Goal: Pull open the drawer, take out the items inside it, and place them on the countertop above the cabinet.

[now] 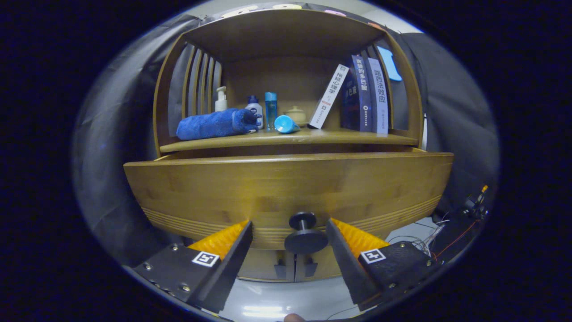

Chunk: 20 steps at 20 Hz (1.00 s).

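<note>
A wooden cabinet fills the space ahead, and its drawer (286,188) stands pulled out a little, with a dark gap along its top edge. The drawer's black round knob (305,233) sits between my fingers, which stand clear of it on both sides. My gripper (289,230) is open around the knob. The inside of the drawer is hidden behind its front panel. Above the drawer runs the wooden countertop (290,139).
On the countertop lie a rolled blue towel (214,124), a white pump bottle (220,99), two small bottles (262,109), a tipped blue cup (285,124) and a small lidded jar (296,114). Several books (362,94) lean at the right. Cables (447,232) trail on the floor to the right.
</note>
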{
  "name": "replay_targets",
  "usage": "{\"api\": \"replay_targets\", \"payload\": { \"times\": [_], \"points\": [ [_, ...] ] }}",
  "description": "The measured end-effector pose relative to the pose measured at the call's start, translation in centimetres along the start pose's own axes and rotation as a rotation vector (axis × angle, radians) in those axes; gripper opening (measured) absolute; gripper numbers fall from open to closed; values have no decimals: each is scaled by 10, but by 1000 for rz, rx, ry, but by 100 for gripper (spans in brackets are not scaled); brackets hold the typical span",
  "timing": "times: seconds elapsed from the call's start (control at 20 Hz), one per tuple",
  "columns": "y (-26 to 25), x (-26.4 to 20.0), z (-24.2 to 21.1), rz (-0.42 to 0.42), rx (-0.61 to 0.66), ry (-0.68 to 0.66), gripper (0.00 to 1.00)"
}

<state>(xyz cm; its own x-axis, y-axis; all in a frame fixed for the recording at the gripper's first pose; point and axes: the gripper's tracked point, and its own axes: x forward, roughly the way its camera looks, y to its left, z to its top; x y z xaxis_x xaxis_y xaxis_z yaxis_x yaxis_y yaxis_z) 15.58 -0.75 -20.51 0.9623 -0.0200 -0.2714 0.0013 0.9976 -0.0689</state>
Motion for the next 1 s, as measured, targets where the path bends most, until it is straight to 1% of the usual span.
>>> {"api": "replay_targets", "payload": {
  "times": [0.25,0.55,0.85,1.0],
  "points": [
    [2,32,9,-2,4,34,99],
    [5,57,16,0,13,62,99],
    [6,65,19,-2,10,105,99],
    [6,58,27,-1,25,74,100]
  ]
}}
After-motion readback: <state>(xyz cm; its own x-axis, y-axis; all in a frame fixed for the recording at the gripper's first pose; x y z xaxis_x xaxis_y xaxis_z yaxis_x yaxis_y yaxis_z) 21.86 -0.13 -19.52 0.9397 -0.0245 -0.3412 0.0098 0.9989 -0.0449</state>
